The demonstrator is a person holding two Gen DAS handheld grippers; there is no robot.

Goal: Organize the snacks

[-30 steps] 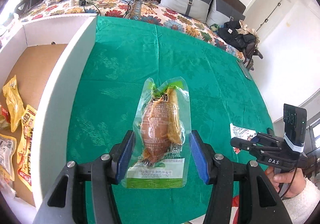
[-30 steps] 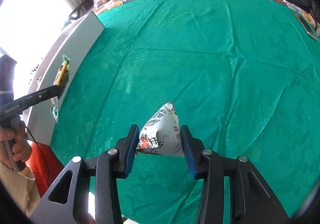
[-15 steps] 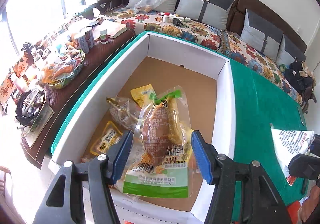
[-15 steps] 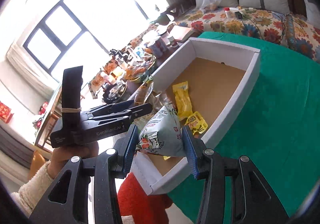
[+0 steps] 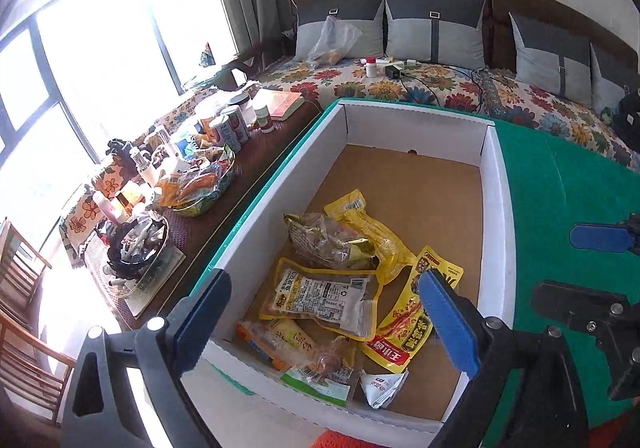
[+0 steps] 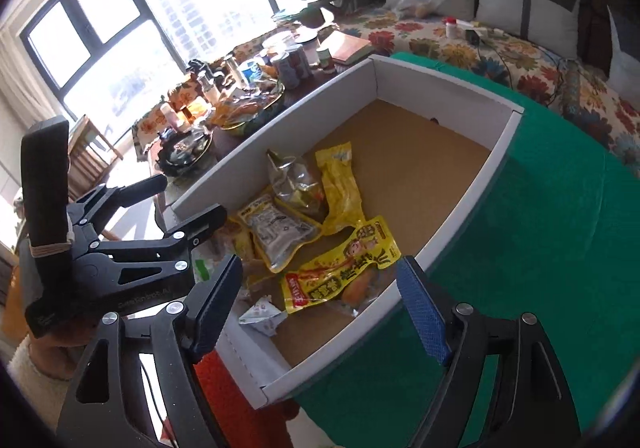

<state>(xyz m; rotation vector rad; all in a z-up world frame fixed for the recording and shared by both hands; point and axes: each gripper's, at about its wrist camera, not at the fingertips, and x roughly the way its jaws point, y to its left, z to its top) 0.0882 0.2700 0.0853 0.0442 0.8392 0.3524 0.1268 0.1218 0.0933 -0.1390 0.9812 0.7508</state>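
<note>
Left claw (image 5: 324, 324): spread wide, holding nothing, over the box's (image 5: 494, 232) near end.
Right claw (image 6: 320, 304): likewise spread and bare, above the box.
Snacks: packets piled in the box; white pouch (image 5: 380, 388) at 6 o'clock, green-edged pack (image 5: 320, 372) beside it.

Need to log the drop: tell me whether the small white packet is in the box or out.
In. The white packet lies on the box floor, near corner; both tongs open, empty.
</note>
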